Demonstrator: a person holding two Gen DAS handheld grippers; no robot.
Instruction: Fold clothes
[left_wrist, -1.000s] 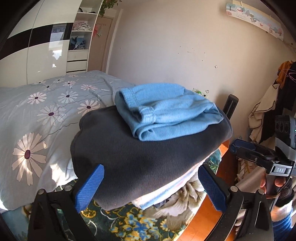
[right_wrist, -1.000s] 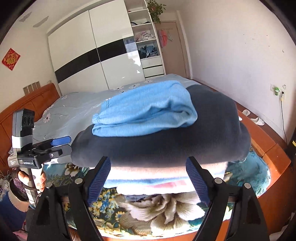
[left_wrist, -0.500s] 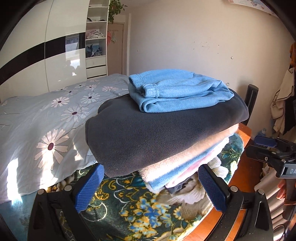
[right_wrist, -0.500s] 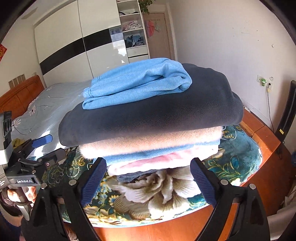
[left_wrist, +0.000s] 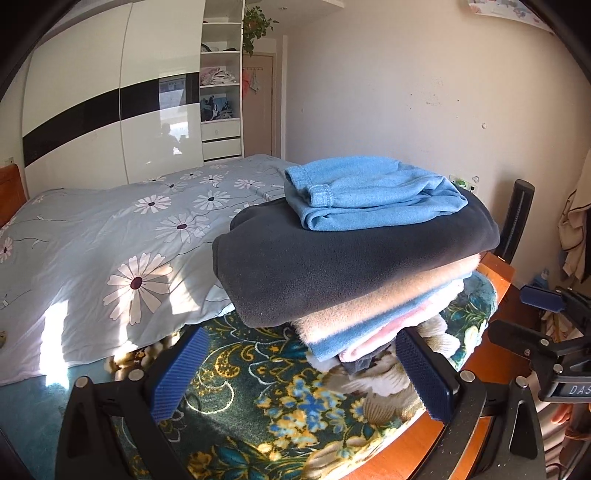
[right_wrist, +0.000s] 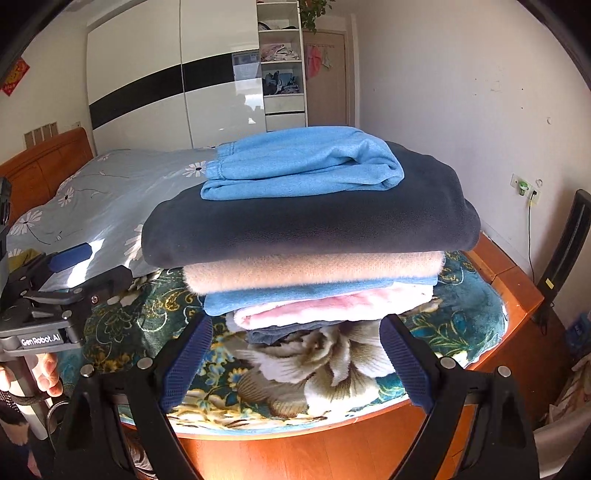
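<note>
Folded clothes stack (right_wrist: 310, 221) before wide-spread jaws

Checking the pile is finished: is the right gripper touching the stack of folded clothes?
Apart. In the right wrist view the right gripper has open jaws, with flowered blanket showing between them and the stack of folded clothes.

A stack (right_wrist: 314, 254) of folded clothes is sitting on a floral blanket (right_wrist: 325, 369), a blue garment (right_wrist: 306, 166) lying on top. The right gripper (right_wrist: 295, 365) is standing wide, nothing between its pads. The left gripper (right_wrist: 88, 264) is showing beside it, open.
</note>
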